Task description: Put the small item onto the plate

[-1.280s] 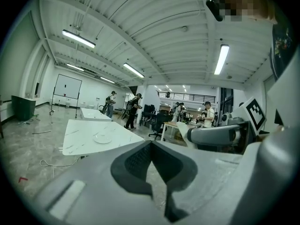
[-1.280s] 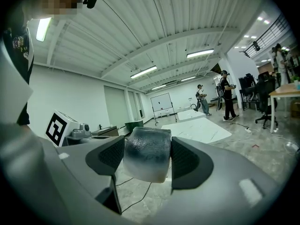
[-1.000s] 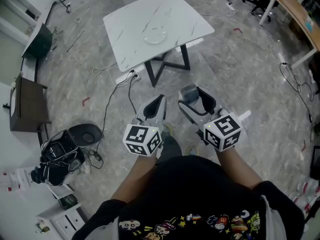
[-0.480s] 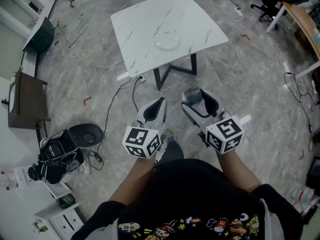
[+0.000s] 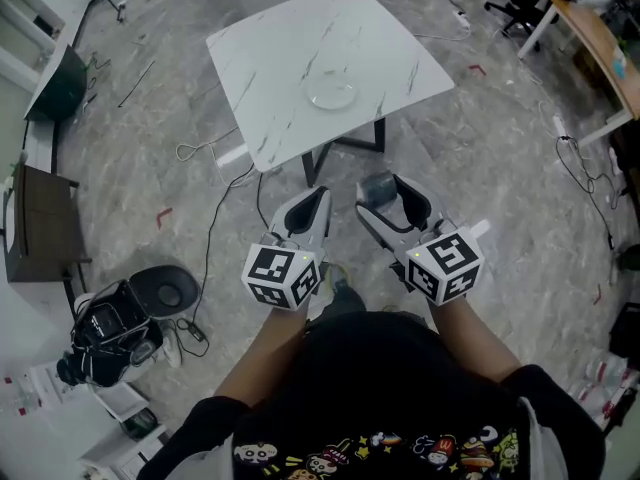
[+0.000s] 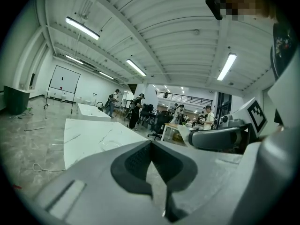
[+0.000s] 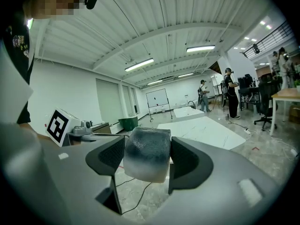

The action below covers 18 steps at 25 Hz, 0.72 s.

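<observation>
The right hand-held gripper [image 5: 385, 193] is clamped on the small item, a block [image 7: 146, 153]. The block is roughly cubic with rounded edges, frosted and translucent, darker grey on top and paler below. It sits squeezed between the gripper's dark, finely ribbed pads [image 7: 185, 159], low in the centre of the right gripper view. In the head view it is the grey lump just below centre, over the floor [image 5: 480, 138] and well short of the table.

The left hand-held gripper [image 5: 312, 213] is closed on nothing, its V-shaped pads meeting tip to tip.

Both grippers have smooth pale grey plastic shells and are held side by side.

The plate [image 5: 349, 96] is a clear, round glass disc lying flat near the middle of the tabletop [image 5: 270, 58]. The tabletop is a square white slab with thin grey veins in the upper centre of the head view. The floor is grey and marbled.
</observation>
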{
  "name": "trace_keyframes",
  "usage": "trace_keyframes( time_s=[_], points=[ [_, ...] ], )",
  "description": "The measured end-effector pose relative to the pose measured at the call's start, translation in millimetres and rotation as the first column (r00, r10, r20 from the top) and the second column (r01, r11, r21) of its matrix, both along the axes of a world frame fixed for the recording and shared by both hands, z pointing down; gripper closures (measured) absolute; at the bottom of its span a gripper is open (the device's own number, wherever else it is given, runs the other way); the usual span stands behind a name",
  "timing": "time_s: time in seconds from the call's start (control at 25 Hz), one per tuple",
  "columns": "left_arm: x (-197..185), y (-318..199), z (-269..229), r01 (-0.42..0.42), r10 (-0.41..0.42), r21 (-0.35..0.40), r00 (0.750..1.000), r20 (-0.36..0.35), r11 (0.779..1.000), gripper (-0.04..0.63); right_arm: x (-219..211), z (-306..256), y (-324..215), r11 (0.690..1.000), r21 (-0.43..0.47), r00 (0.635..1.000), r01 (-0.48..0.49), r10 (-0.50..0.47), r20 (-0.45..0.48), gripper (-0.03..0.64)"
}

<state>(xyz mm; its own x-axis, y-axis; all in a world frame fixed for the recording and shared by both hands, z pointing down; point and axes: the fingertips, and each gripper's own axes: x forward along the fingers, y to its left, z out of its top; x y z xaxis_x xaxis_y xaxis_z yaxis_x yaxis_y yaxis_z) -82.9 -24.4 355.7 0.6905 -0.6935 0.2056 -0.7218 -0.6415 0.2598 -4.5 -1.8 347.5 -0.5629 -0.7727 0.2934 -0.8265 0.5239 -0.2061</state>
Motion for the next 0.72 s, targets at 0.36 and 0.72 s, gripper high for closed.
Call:
trace_keyframes(
  time_s=[0.36, 0.72],
  points=[
    [-13, -24, -2, -0.059, 0.059, 0.017, 0.998, -0.012, 0.998, 0.595, -20, 5, -16, 0.999, -0.004, 0.999, -0.049, 0.049, -0.005, 0.282],
    [-19, -33, 6, -0.063, 0.063, 0.002, 0.998, -0.003, 0.998, 0.595, -21, 9, -30, 0.998, -0.001, 0.998, -0.067, 0.067, 0.001, 0.283]
  ],
)
